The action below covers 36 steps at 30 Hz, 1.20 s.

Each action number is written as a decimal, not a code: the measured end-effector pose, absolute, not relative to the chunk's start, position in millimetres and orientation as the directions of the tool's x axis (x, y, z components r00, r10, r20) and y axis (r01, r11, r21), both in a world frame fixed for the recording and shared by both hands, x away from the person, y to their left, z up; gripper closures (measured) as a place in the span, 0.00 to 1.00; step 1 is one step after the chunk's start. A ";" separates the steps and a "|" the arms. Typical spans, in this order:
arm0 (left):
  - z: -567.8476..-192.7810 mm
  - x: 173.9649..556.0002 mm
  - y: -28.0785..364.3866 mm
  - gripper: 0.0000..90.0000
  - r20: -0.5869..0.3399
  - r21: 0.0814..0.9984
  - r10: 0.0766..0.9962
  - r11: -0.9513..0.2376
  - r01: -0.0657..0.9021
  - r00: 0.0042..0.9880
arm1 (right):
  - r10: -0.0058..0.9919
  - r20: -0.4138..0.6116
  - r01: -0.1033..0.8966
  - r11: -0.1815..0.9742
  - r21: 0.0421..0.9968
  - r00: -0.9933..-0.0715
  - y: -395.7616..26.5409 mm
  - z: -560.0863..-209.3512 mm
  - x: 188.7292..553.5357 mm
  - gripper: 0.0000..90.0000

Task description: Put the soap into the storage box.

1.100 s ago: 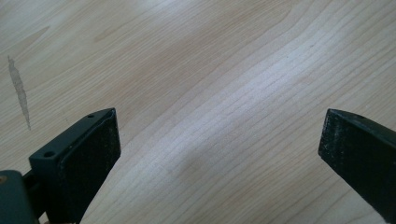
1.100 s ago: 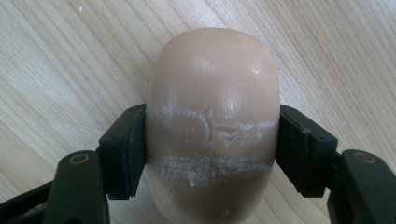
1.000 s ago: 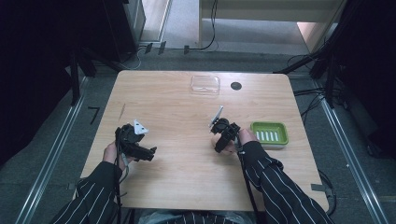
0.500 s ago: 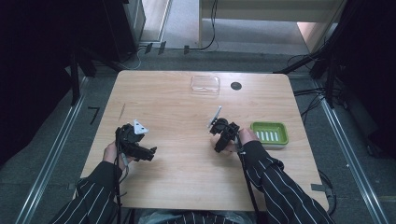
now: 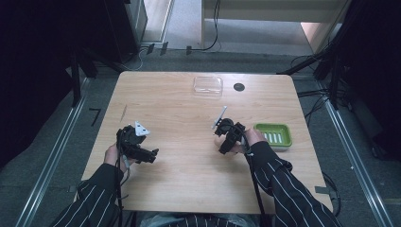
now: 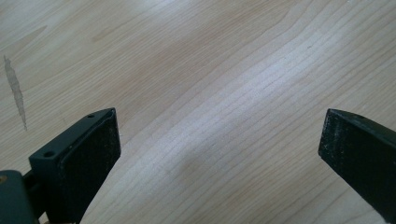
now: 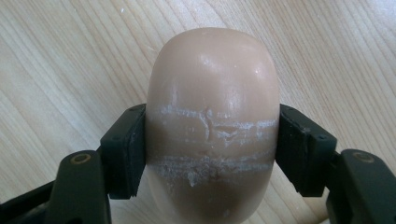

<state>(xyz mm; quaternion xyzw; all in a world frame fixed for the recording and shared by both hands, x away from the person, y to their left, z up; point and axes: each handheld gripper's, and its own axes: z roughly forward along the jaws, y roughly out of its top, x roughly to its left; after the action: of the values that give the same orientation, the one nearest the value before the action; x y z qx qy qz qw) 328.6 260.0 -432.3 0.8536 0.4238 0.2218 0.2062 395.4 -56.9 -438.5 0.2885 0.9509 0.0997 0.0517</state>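
A beige oval bar of soap (image 7: pixel 212 126) with white scrape marks sits between the two black jaws of my right gripper (image 7: pixel 212 140), which is shut on its sides over the wooden table. From above, the right gripper (image 5: pixel 222 137) is at the table's middle right, just left of a green soap dish (image 5: pixel 274 135), and the soap (image 5: pixel 217 140) peeks out at its tip. My left gripper (image 6: pixel 219 149) stands open over bare wood; from above the left gripper (image 5: pixel 149 155) lies at the table's left front.
A clear plastic lid or box (image 5: pixel 208 85) lies near the far edge, with a round black hole (image 5: pixel 239 87) in the table (image 5: pixel 179 113) beside it. The green dish holds pale ribs. Black stands and cables surround the table on the floor.
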 end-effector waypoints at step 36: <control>-431.5 327.9 260.1 0.00 0.205 0.544 0.814 -0.557 0.628 0.543 | 0.550 -0.083 0.526 0.825 0.206 -0.831 -87.4 -419.8 391.1 0.37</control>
<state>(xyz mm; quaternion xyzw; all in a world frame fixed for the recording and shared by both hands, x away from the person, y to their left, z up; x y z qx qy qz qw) 327.9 260.1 -431.5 0.8535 0.4224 0.2233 0.2080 391.1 -87.4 -419.8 0.2823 0.9528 0.0876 0.0693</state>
